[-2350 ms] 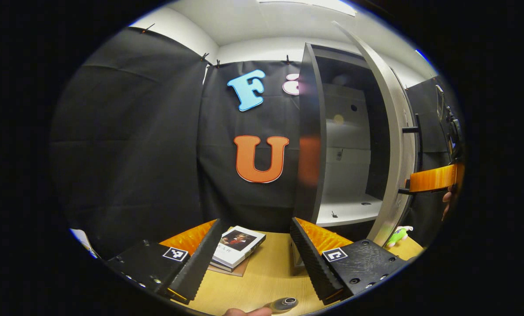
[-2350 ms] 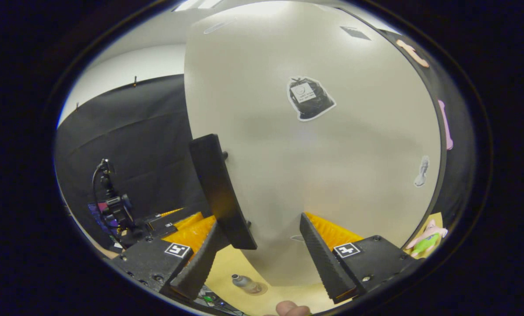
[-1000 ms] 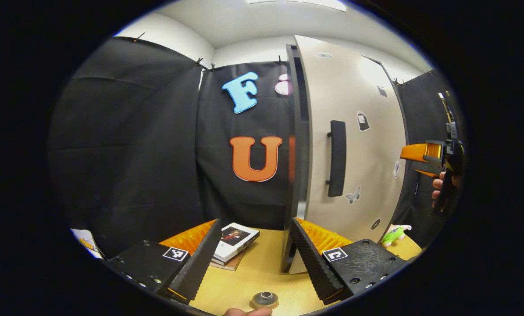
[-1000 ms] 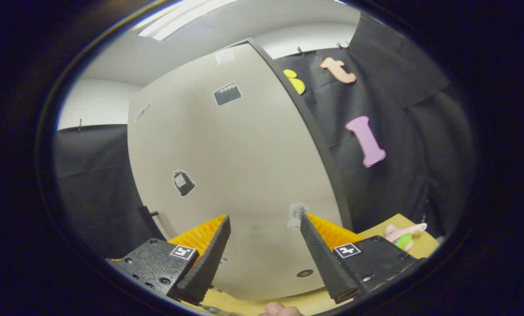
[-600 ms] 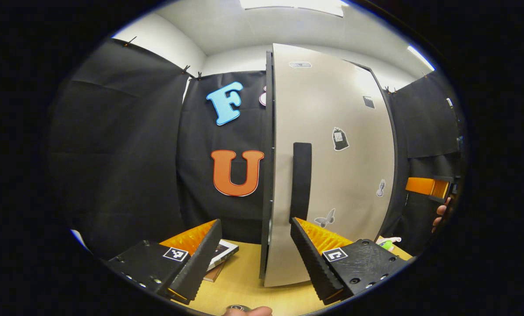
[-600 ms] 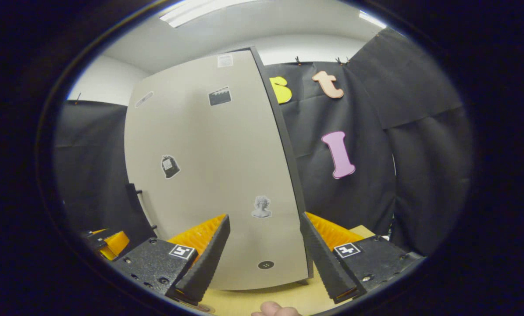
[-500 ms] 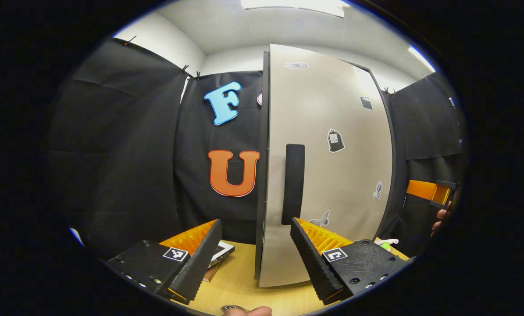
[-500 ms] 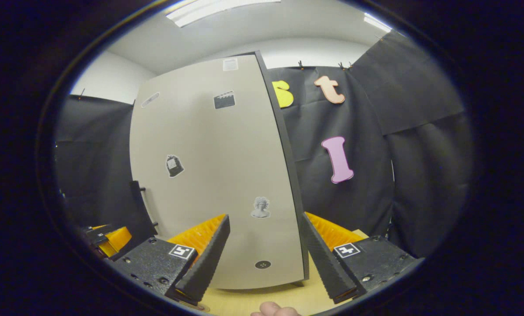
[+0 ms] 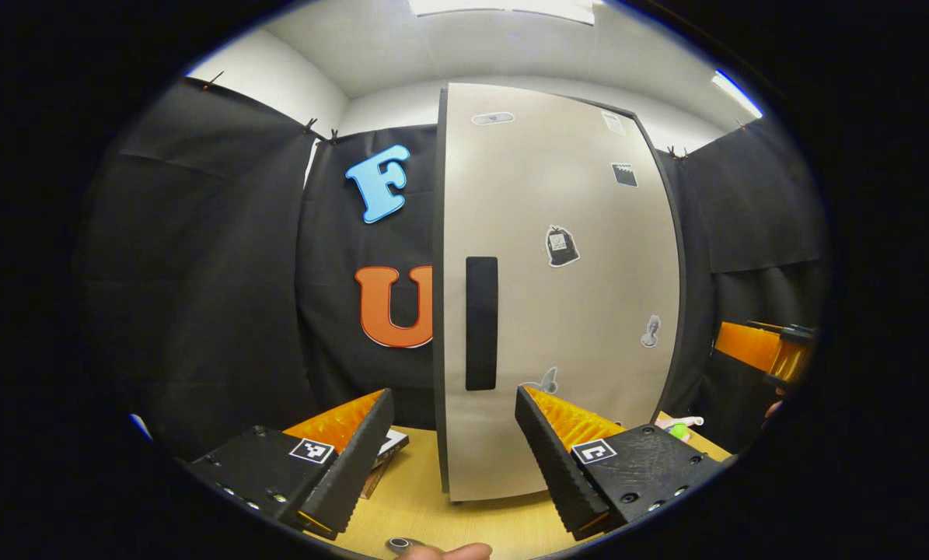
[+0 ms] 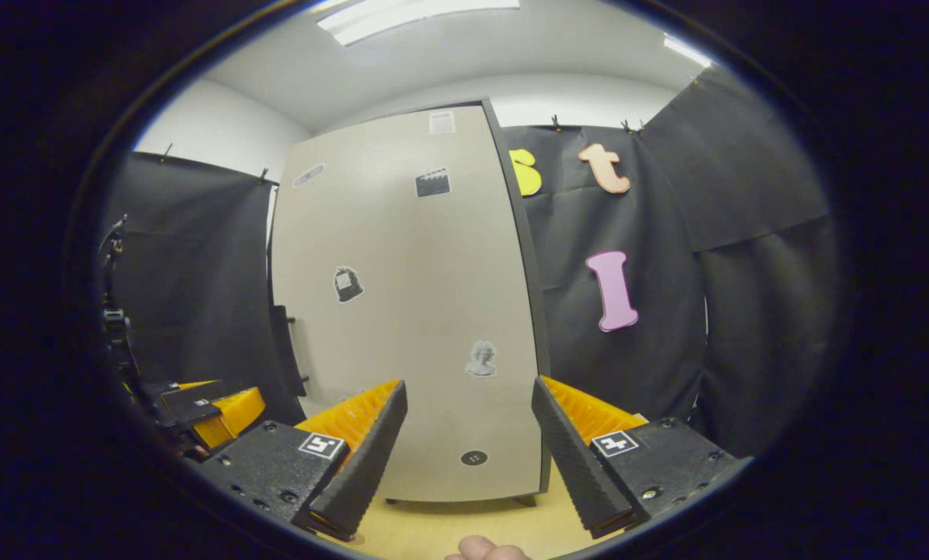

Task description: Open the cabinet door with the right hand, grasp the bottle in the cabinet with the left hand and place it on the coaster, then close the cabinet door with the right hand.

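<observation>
The cabinet door [image 9: 557, 295] stood flush and closed, its handle [image 9: 481, 323] at 12 o'clock from the left gripper [image 9: 452, 455], whose jaws were apart and empty. The bottle [image 9: 399, 544] showed only its cap at 6 o'clock on the surface [image 9: 417, 505]. The right gripper [image 10: 468, 455] faced the door with jaws apart, gripping nothing. A book [image 9: 386, 445] lay at 11 o'clock.

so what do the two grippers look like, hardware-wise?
Both match: left gripper and right gripper each have two wedge-shaped fingers with ridged inner faces, on black textured blocks with screws. Each block carries a small square black-and-white marker. Ribbed orange plastic sits behind the fingers.
</observation>
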Available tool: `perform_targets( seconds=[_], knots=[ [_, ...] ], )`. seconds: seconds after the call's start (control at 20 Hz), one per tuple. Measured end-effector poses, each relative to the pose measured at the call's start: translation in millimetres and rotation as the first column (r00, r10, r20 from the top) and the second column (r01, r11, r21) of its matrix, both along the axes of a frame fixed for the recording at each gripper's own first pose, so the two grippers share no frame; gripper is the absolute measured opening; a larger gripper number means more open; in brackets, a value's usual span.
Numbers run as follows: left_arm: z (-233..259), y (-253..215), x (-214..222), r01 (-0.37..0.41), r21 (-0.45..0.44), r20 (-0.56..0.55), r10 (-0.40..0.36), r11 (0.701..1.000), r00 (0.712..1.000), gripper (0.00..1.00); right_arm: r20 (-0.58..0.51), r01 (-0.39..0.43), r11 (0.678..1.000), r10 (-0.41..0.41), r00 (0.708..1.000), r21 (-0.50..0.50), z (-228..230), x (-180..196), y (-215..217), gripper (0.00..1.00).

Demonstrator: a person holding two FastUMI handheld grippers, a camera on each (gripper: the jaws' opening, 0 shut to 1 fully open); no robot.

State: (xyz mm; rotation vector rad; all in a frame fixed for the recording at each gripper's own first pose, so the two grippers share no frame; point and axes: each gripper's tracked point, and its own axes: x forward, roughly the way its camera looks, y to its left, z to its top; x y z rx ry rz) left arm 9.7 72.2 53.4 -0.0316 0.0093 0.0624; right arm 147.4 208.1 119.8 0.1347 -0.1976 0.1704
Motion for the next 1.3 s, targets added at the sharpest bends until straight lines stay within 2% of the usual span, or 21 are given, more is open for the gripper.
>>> perform_targets(
  seconds=[0.35, 0.4, 0.45, 0.85, 0.9, 1.3],
  knots=[
    [-1.8, -0.1, -7.6, -0.007, 0.000, 0.005, 0.007, 1.000, 1.000, 0.95, -0.015, -0.005, 1.000, 0.005, 1.000, -0.027, -8.8, -10.1, 1.9, 1.00],
    [-2.3, 0.4, -8.8, -0.011, -0.007, 0.001, 0.011, 1.000, 1.000, 0.95, -0.015, -0.006, 1.000, 0.006, 1.000, -0.030, -9.0, -10.5, 2.4, 0.97],
    [-1.8, -0.2, -10.0, -0.011, -0.016, -0.001, 0.011, 1.000, 1.000, 0.95, -0.016, -0.007, 0.999, 0.006, 1.000, -0.033, -10.1, -11.5, 3.0, 1.00],
    [-3.2, -2.3, -16.0, 0.010, -0.016, -0.006, -0.010, 1.000, 1.000, 0.95, -0.043, -0.008, 0.999, 0.006, 0.999, -0.044, -18.0, -12.5, 6.0, 1.00],
    [-2.5, -2.3, -16.4, 0.011, -0.018, -0.005, -0.011, 1.000, 1.000, 0.95, -0.047, -0.009, 0.999, 0.007, 0.999, -0.048, -19.1, -12.3, 6.9, 0.97],
    [-6.0, -3.7, -16.3, 0.021, -0.011, -0.009, -0.021, 1.000, 1.000, 0.95, -0.049, 0.005, 0.998, -0.008, 0.999, -0.065, -21.1, -15.0, 6.4, 1.00]
  ],
)
